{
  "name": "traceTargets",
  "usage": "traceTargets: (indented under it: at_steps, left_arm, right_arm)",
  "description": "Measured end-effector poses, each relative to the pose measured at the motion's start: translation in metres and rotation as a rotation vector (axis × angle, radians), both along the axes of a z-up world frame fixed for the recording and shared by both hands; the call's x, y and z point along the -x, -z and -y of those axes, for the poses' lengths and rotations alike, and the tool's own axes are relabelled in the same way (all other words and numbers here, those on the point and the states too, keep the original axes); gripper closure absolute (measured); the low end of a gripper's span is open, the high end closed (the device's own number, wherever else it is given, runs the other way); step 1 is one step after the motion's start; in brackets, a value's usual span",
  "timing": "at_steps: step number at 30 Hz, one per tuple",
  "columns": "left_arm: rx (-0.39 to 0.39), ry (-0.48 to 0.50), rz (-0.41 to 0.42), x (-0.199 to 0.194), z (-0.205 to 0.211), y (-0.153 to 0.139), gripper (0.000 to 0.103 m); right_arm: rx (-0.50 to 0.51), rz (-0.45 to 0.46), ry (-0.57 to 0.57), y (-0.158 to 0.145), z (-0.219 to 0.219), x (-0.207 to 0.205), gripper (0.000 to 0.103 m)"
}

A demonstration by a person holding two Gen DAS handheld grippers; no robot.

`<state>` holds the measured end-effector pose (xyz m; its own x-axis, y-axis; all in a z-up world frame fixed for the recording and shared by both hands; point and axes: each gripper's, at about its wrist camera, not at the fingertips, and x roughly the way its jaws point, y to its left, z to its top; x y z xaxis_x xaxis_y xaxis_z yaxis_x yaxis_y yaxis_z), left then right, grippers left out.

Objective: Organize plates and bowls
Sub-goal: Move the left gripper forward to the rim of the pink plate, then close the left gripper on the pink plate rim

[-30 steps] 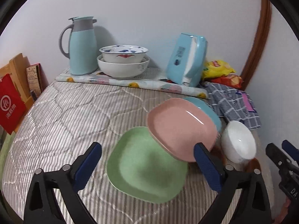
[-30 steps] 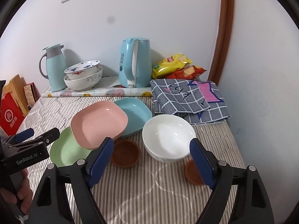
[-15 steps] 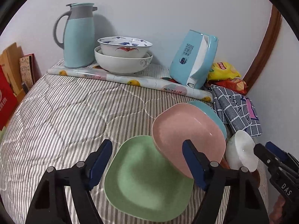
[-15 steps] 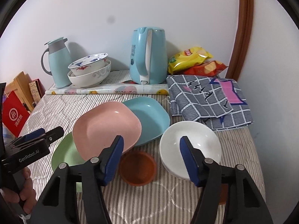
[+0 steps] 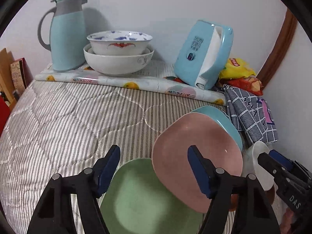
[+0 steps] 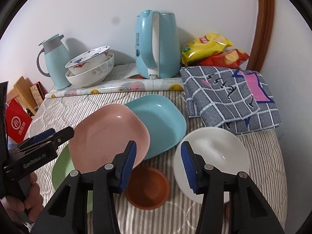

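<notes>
The left gripper [image 5: 153, 162] has its jaws apart and holds nothing; they have just been closing, and between them show the green plate [image 5: 144, 198] and the near edge of the pink plate [image 5: 195, 156]. The right gripper [image 6: 158, 160] is also open with nothing gripped, its jaws have just been closing too, and the small brown bowl [image 6: 149, 189] lies on the bed below the gap. In the right wrist view, the white bowl [image 6: 214, 152] sits at 3 o'clock from the brown one, behind the right finger. The pink plate is square with round corners, glossy, and tilted: it leans on the green plate at 8 o'clock and overlaps the blue plate [image 6: 161, 120] at 2 o'clock. All lie on the striped quilt [image 5: 68, 120]. Farther, at 12 o'clock, stands a blue kettle [image 6: 158, 44].
</notes>
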<state>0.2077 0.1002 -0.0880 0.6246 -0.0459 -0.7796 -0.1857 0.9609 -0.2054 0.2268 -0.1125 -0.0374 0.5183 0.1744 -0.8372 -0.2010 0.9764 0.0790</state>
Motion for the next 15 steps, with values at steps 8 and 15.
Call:
traceTargets:
  at_steps: [8,15]
  left_arm:
    - [0.007,0.031,0.021,-0.021,0.0,0.005,0.034]
    - [0.028,0.073,0.011,-0.032,0.007,0.013,0.044]
  right_arm:
    - [-0.005,-0.043,-0.037,0.008,-0.012,-0.007,0.061]
    - [0.003,-0.107,-0.043,0.023,-0.021,-0.013,0.071]
